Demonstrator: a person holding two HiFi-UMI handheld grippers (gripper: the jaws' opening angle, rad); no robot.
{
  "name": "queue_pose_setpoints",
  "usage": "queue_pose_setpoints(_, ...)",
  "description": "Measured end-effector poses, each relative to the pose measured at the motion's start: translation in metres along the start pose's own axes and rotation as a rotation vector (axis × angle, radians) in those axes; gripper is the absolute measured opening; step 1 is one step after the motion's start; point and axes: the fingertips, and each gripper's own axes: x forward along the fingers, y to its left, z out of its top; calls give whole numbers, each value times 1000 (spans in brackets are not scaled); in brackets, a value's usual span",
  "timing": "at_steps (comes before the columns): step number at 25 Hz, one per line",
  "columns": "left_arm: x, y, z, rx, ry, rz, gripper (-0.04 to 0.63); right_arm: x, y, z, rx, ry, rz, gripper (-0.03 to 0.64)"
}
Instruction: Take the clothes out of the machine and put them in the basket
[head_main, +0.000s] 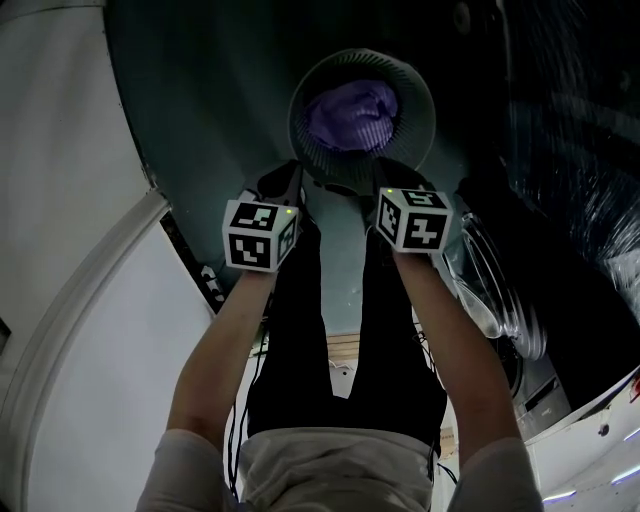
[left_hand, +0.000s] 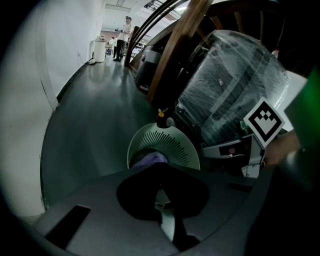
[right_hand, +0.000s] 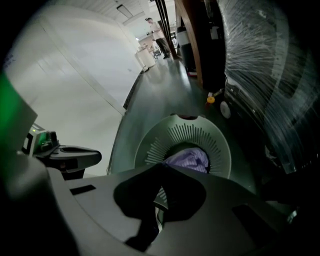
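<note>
The left tongs (head_main: 284, 186) and the right tongs (head_main: 382, 188), each carrying a white cube with black square markers, are held side by side above the near rim of a round, pale green slatted plastic basket (head_main: 425, 120), which stands on the dark glossy floor (head_main: 200, 90). In each gripper view the tongs are pinched fully together on a fold of a black cloth garment (head_main: 335, 300). The garment is out of the machine and held in the air by both, draping between the person's forearms on the near side of the basket. A crumpled purple striped garment (head_main: 352, 115) lies inside the basket. The white front-loading washing machine (head_main: 585, 425), its round glass door (head_main: 495, 300) open, stands to the right.
</note>
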Motion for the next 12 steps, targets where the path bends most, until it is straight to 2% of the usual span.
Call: queue_pose_setpoints(12, -74, -37, 37, 53, -72, -15, 20, -89, 15, 40, 45, -137, -18, 6)
